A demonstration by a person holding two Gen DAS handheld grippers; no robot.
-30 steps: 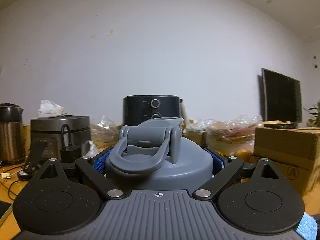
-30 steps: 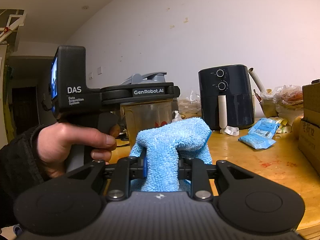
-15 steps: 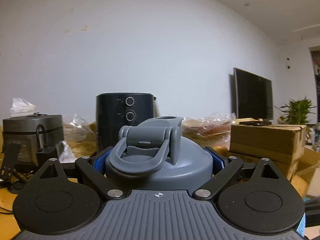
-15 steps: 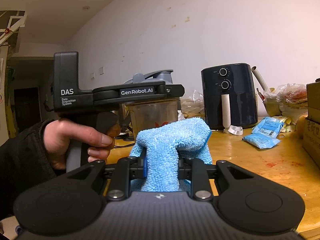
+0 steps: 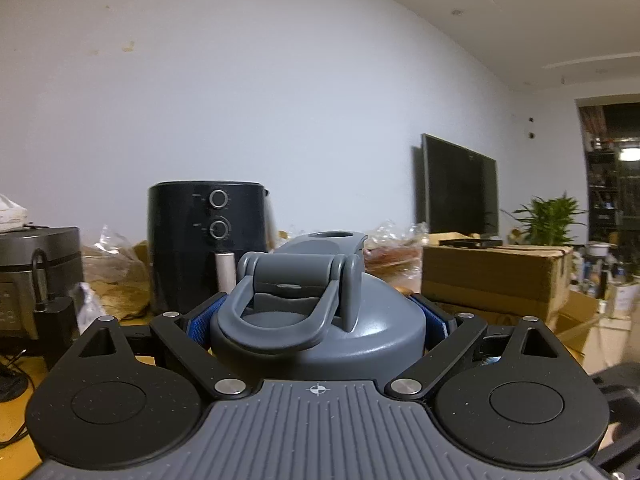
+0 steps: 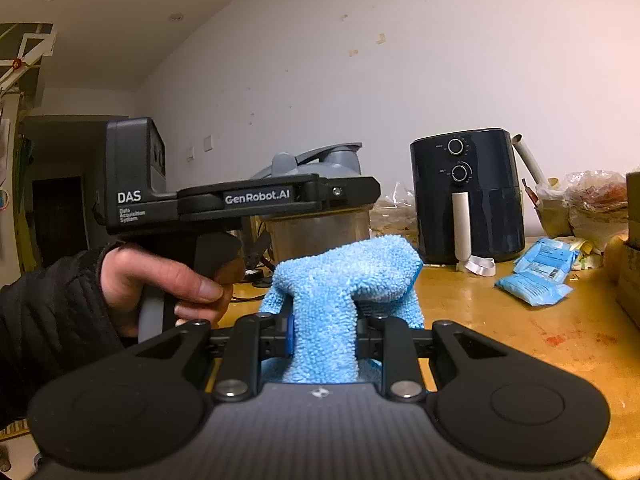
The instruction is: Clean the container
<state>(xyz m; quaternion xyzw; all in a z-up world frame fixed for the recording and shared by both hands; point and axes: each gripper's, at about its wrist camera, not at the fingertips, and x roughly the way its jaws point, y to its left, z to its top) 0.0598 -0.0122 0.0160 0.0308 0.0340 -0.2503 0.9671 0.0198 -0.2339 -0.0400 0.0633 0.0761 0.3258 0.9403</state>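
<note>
Left tool (image 5: 318,320): clamped on the grey-lidded container (image 5: 320,332).
Right tool (image 6: 324,336): narrow, pinching the blue cloth (image 6: 340,280).
Air fryer (image 6: 468,196): on the bench (image 6: 520,320), two o'clock of the cloth.

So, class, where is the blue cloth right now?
In the right wrist view, the blue cloth sits low at centre, pinched in the right gripper, in front of the container.

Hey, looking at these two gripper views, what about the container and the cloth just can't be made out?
- Container base: right wrist view, hidden behind the blue cloth.
- Container body: left wrist view shows only its grey lid; the left gripper hides the rest.
- Dirt inside the container: both views, wall too murky, lid on.
- Cloth's lower end: right wrist view, behind the right gripper.
- Air fryer dial markings: too small.
</note>
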